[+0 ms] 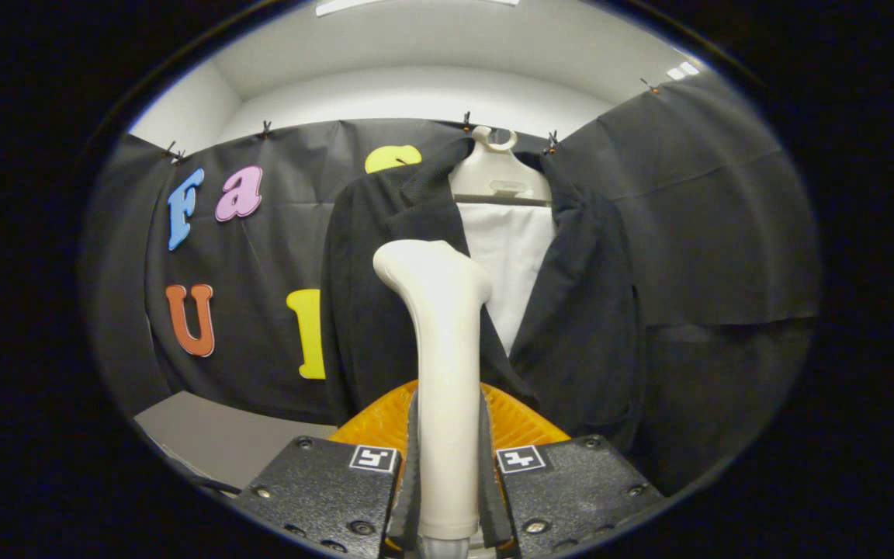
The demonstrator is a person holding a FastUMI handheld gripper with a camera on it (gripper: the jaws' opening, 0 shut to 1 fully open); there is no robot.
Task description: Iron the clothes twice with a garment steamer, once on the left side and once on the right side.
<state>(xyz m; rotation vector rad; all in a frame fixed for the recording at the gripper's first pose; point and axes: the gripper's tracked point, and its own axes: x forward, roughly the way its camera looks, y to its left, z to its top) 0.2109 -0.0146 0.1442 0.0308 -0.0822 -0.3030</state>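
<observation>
Steamer (441,373): cream, upright, curved head bent left, clamped between both fingers of the gripper (447,473). Far beyond: black jacket (385,310) on a pale hanger (498,177), white lining showing.

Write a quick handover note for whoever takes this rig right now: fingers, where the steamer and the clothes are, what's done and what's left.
Gripper: shut on the steamer, both fingers pressing its handle, head up and turned left.
Jacket: dark, on a hanger against the booth wall, front open over a white panel, just beyond the steamer.
Orange ribbed thing: low behind the fingers; cannot tell what it is.
Done: steamer is picked up and faces the jacket.
Cannot tell whether either side has had a pass.
Left: one pass on the left side, one on the right, unless already made.
</observation>
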